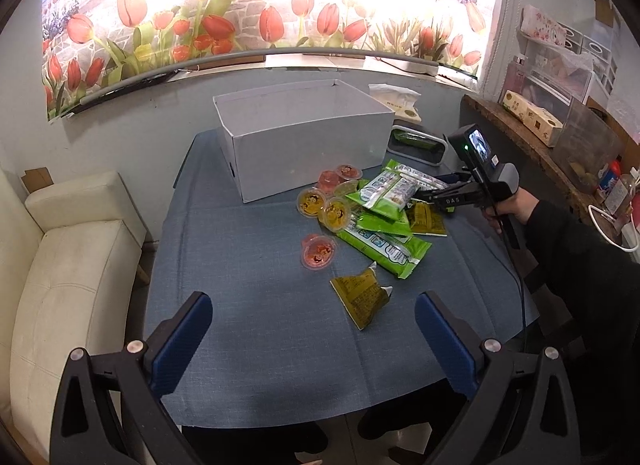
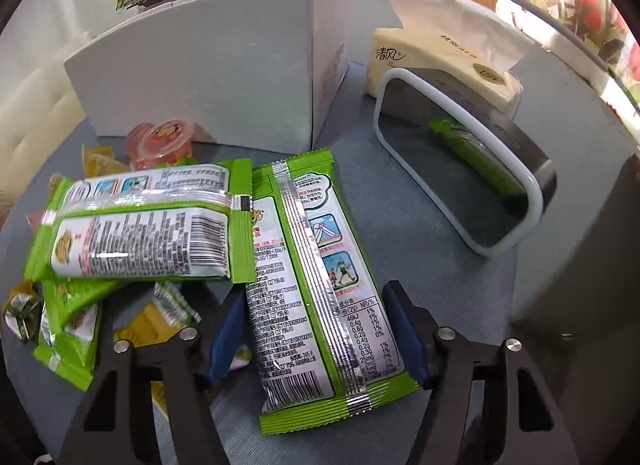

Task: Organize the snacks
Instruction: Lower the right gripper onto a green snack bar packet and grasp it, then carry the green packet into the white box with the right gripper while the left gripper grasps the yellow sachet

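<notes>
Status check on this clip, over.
Left gripper open, empty. Right gripper open, straddling green snack packet, not clamped. White box unobstructed.

White open-topped box (image 1: 308, 153) stands at far centre of table. Snack pile just right of its near corner: green seaweed packs (image 1: 390, 191) overlapping, backs up; one green pack (image 2: 316, 289) lies lengthwise. Orange and red jelly cups (image 1: 320, 251) left of packs. Olive triangular pouch (image 1: 362, 295) nearest, apart
</notes>
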Demonstrator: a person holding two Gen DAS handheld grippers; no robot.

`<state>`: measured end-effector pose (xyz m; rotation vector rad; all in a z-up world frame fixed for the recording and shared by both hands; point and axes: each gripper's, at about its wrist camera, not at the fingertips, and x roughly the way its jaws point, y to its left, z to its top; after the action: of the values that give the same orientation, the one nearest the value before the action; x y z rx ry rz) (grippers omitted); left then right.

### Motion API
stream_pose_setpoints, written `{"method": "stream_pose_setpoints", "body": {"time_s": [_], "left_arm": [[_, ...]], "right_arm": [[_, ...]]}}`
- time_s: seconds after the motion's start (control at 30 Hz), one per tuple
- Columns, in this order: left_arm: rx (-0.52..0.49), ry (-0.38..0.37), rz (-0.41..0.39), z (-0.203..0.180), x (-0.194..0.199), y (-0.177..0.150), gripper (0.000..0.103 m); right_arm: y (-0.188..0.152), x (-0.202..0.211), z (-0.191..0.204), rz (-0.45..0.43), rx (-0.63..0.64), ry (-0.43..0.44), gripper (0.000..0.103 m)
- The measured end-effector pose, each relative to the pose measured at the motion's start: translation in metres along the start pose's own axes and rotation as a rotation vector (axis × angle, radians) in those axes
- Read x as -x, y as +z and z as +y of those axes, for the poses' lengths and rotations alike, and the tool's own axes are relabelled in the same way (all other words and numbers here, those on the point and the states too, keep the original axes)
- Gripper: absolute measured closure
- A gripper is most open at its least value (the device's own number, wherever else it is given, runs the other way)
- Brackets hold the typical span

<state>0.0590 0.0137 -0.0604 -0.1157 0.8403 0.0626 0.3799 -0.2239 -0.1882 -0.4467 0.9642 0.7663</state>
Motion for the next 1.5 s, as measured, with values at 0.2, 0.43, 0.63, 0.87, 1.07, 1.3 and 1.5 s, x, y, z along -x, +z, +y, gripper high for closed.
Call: {"method": "stream_pose_setpoints", "body": {"time_s": [0.2, 0.43, 0.63, 0.87, 1.07, 1.3, 1.5], "left_arm": [[0.006, -0.02, -0.003, -0.002, 0.001, -0.003, 0.0], [-0.029, -0.028, -0.014, -0.01, -0.002, -0.009, 0.0], [-0.022, -0.063, -0.006, -0.011, -0.019, -0.011, 0.0], [-0.074, -0.088, -0.02, -0.018, -0.037, -0.018, 0.0], [-0.149, -0.109, 0.029, -0.024, -0.088, -0.017, 0.0], [-0.189, -0.047, 0.125, -0.046, -0.156, -0.024, 0.008], [-0.196, -0.024, 0.142, -0.053, -0.183, -0.026, 0.046]], "right_arm": [[-0.022, 0.031, -0.005, 0.005, -0.086, -0.142, 0.033], [-0.044, 0.098, -0.006, -0.094, -0.209, -0.16, 0.033], [-0.04, 0.151, 0.016, -0.182, -0.232, -0.253, 0.033], [-0.027, 0.176, 0.045, -0.25, -0.232, -0.239, 0.033], [-0.053, 0.2, 0.085, -0.317, -0.257, -0.114, 0.033], [-0.094, 0.221, 0.122, -0.356, -0.334, -0.021, 0.033], [-0.112, 0.23, 0.134, -0.376, -0.359, 0.007, 0.033]]}}
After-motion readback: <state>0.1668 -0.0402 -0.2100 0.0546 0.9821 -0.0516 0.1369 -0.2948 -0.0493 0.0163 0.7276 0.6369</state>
